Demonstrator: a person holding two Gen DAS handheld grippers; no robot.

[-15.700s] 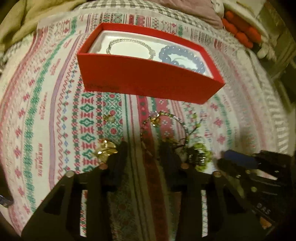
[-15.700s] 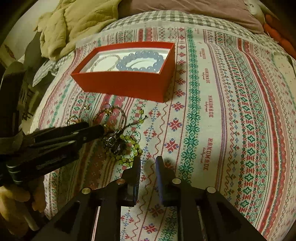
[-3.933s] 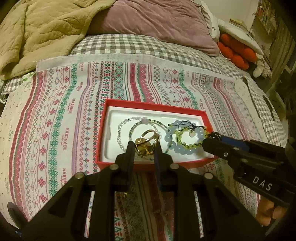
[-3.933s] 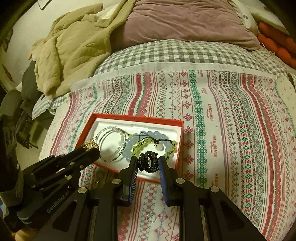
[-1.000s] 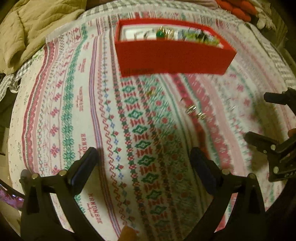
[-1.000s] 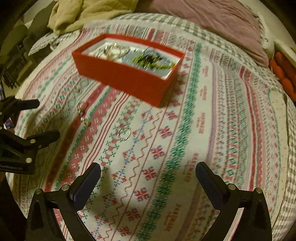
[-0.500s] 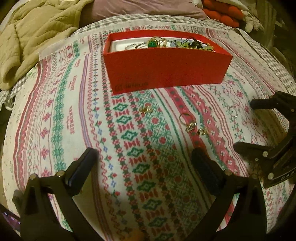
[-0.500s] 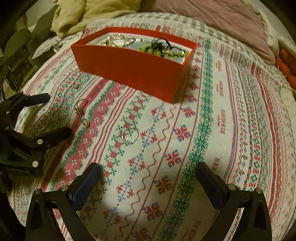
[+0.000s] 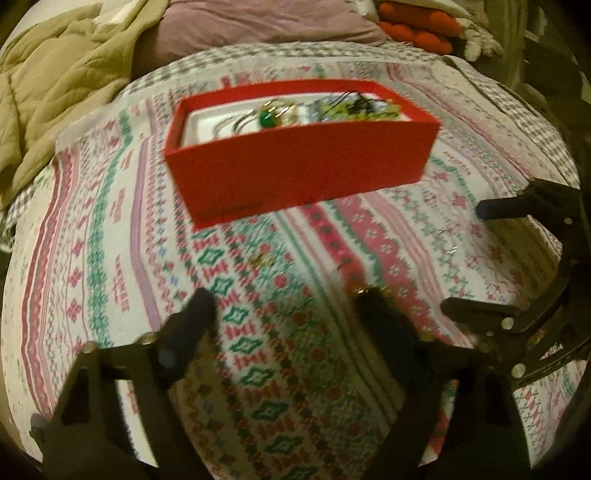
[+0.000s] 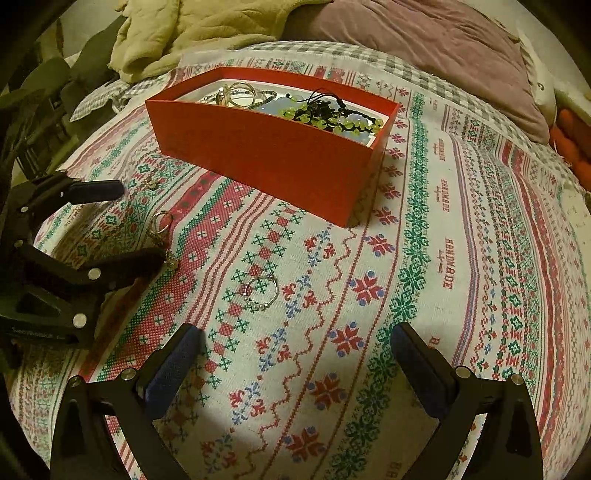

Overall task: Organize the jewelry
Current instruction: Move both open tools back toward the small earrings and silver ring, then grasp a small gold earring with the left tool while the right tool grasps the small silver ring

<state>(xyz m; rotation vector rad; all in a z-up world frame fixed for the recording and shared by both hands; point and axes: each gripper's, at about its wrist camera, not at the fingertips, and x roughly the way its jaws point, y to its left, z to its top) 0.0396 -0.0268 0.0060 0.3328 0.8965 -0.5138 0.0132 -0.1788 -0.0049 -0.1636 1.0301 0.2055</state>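
Both grippers hung low over the patterned cloth (image 10: 424, 229), and neither held a thing. The left gripper (image 9: 284, 306) had its fingers spread wide, nothing between them but woven cloth; the picture from its own camera was blurred. The right gripper (image 10: 295, 343) was spread just as wide and empty, dark blue pads facing each other across bare fabric.

At the far side of the cloth stood the red box (image 10: 273, 155), upright and uncovered. Inside it lay the jewelry: a green bead bracelet (image 10: 332, 120) on black cord at the right end, pale blue beads under it, and gold rings (image 10: 238, 92) with thin bangles toward the left end. From the left wrist view a small green stone (image 9: 266, 117) showed among the gold pieces.

Three loose pieces lay on the cloth, near side of the box. A silver hoop with small pearls (image 10: 262, 293) sat just ahead of the right gripper's left finger. A gold hoop earring (image 10: 162, 221) lay farther left, between the left gripper's fingers, with a dangle touching or just beside the nearer fingertip. A small gold piece (image 10: 149, 182) rested close to the farther fingertip.

Beyond the cloth were a mauve pillow (image 10: 424, 44) and an olive blanket (image 10: 192, 26).
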